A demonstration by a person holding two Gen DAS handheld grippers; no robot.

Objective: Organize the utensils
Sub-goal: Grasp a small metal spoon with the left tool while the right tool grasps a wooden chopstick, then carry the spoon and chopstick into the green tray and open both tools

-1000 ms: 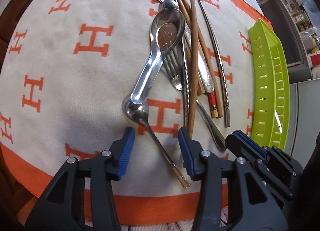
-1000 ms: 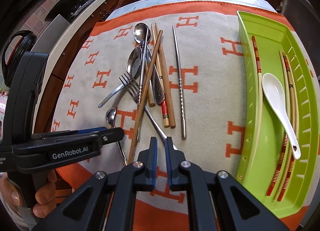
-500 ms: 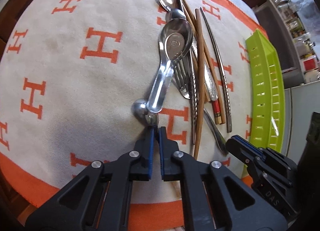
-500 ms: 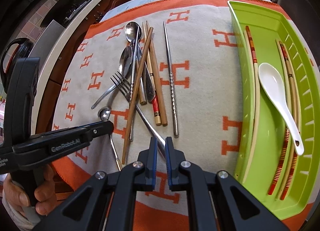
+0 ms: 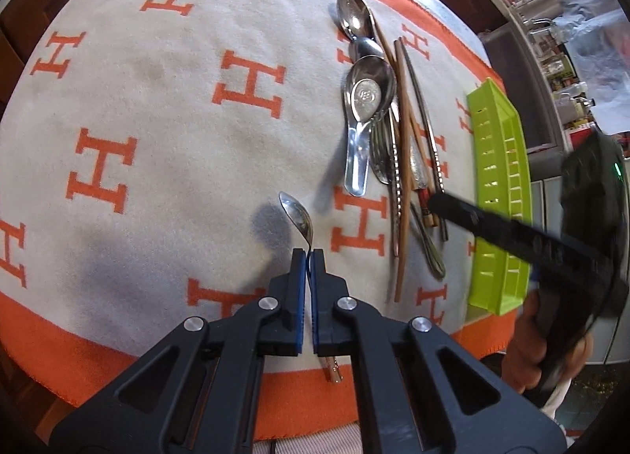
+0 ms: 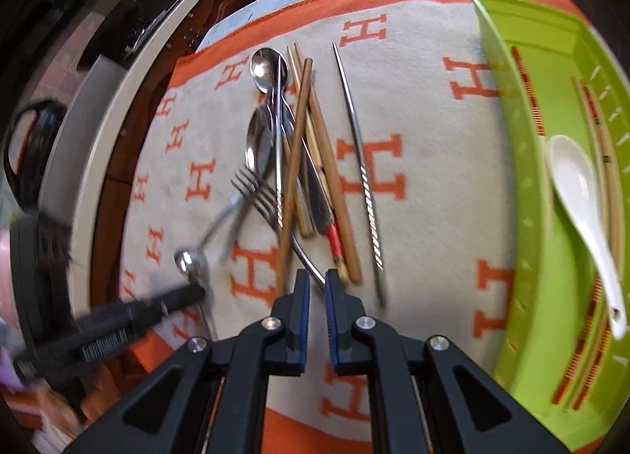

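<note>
Left tongs (image 5: 308, 257) are pinching a small spoon (image 5: 298, 214) by its neck – bowl sticking out past the tips and lifted off the cloth (image 5: 157, 131), with its shadow sitting on the fabric just to the left. The handle end is poking out under the tongs near the orange border.

Right tongs (image 6: 316, 280) are nearly closed but there's a narrow gap between the pads, and I can't tell if they're actually gripping anything. The curved fork (image 6: 258, 194) handle is running right up to the gap at the tips, so they're hovering at it or just touching it – too blurry to call.

The rest of the pile is lying on the cloth in a loose bundle: a long spoon (image 6: 267, 68) at the far end, a soup spoon (image 5: 364, 107) with its flat handle pointing toward the left tongs, wooden chopsticks (image 6: 327, 178) crossed over each other, one with a red band near its end. A metal chopstick (image 6: 360, 162) with a twisted grip is lying by itself just right of the bundle.

Green tray (image 6: 523, 72) is sitting on the right side of the surface, already holding a white spoon (image 6: 582, 194) and a few striped chopsticks (image 6: 527, 95) lengthwise. In the left view the tray is partly behind the right tongs' black body.
</note>
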